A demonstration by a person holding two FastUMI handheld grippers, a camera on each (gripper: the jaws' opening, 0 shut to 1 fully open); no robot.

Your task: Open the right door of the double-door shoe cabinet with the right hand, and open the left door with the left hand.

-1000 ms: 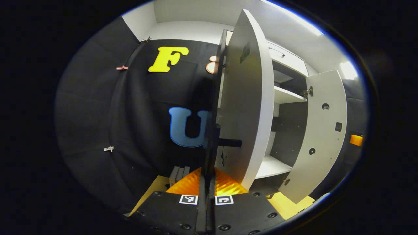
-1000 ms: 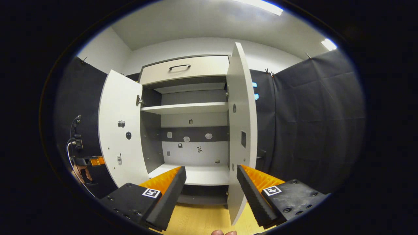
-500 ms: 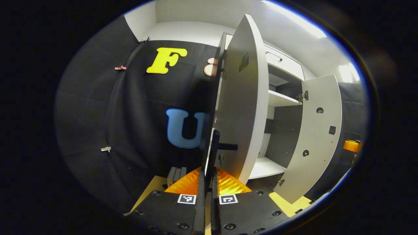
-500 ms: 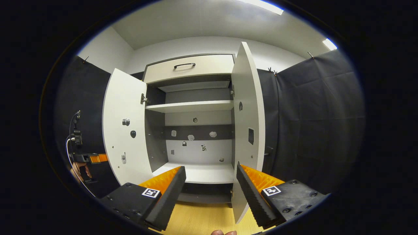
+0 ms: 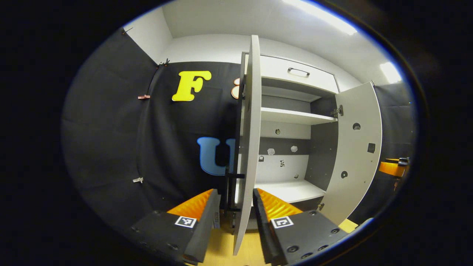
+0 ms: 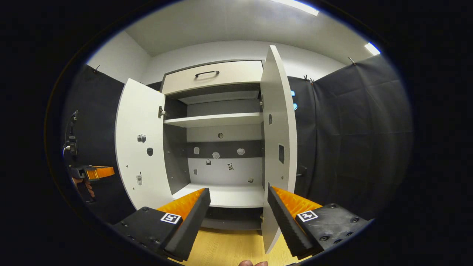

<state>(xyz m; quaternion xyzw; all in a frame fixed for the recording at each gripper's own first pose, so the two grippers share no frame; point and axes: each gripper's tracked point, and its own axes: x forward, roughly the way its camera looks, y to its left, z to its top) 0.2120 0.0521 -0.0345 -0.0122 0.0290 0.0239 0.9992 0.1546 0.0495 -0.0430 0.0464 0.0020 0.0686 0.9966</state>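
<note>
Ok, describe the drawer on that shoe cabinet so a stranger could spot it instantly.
Find the shoe cabinet with both tall doors swung open. The drawer runs across its top, above the open shelves. It alone is closed and carries a dark curved handle.

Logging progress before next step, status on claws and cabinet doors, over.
Left claw open, straddling left door edge. Right claw open, holding nothing. Right door swung open too. Nothing blocking.

Both cabinet doors, left door (image 6: 138, 147) and right door (image 6: 279, 140), swung wide; right tool (image 6: 236, 218) agape, empty.
</note>
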